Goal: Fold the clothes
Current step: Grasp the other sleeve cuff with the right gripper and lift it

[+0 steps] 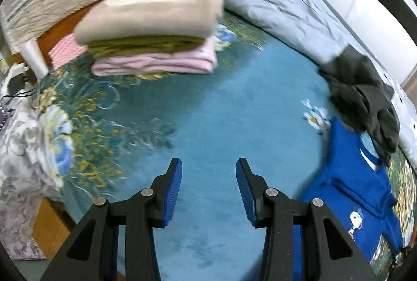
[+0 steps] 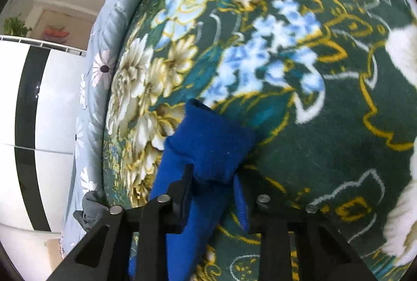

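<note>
A blue sweater [image 1: 349, 192] with a cartoon dog print lies on the teal floral blanket [image 1: 221, 111] at the right of the left wrist view. My left gripper [image 1: 208, 169] is open and empty above the blanket, left of the sweater. My right gripper [image 2: 213, 176] is shut on a fold of the blue sweater [image 2: 206, 145], held just above the blanket [image 2: 299, 137]. A stack of folded clothes [image 1: 153, 33], beige on olive on pink, sits at the far left of the bed.
A dark grey garment [image 1: 365, 98] lies crumpled at the right, beyond the sweater. A pale blue quilt [image 1: 281, 4] runs along the far side by a white wardrobe [image 2: 52, 98]. A wooden bed frame [image 1: 49, 226] shows at the lower left.
</note>
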